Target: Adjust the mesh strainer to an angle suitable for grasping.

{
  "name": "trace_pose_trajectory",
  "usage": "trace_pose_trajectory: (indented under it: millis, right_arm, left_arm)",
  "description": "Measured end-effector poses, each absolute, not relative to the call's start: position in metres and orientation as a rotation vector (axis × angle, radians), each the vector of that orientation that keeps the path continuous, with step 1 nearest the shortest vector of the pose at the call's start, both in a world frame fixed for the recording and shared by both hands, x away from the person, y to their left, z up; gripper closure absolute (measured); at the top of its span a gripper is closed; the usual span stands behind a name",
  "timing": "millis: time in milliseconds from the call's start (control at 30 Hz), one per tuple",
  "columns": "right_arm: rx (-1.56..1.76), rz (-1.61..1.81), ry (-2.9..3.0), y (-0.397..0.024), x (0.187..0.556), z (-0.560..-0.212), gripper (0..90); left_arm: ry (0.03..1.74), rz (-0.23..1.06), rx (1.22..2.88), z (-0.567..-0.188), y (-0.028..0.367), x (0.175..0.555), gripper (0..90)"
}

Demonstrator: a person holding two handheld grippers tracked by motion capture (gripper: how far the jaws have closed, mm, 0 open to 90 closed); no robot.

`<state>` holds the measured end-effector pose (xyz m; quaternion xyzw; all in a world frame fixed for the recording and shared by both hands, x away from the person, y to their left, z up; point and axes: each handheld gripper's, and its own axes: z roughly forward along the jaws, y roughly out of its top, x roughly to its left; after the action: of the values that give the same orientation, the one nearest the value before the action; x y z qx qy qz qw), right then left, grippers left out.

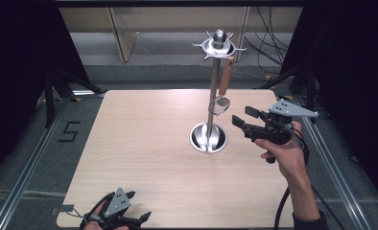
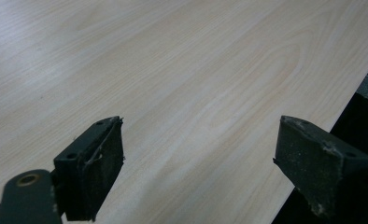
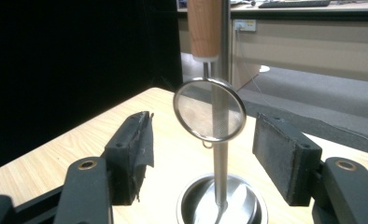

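A steel utensil stand rises from a round base dish right of the table's middle, with a crown of hooks on top. A small mesh strainer with a wooden handle hangs from one hook. My right gripper is held just right of the strainer, pointing left at it, open and holding nothing. In the right gripper view the strainer hangs ahead, framed by the open jaws, in front of the pole. My left gripper rests open at the table's near left edge.
The light wooden table stretches left of the stand. In the left gripper view the open jaws hover over bare wood near the table's edge. Dark curtains flank both sides; cables and furniture legs lie beyond the far edge.
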<state>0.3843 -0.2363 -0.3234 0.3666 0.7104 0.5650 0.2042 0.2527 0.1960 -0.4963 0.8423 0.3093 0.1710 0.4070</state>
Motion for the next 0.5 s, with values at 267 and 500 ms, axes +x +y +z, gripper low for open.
trace_pose_trajectory:
  millis: [267, 500]
  right_arm:
    - [1.020, 1.549, 2.001, -0.236, 0.383, -0.330, 37.1]
    - [1.003, 1.490, 2.056, -0.239, 0.384, -0.343, 34.5]
  left_arm:
    - [0.774, 0.439, 2.112, -0.496, 0.196, 0.253, 14.9]
    - [0.842, 0.400, 2.118, -0.495, 0.195, 0.250, 14.9]
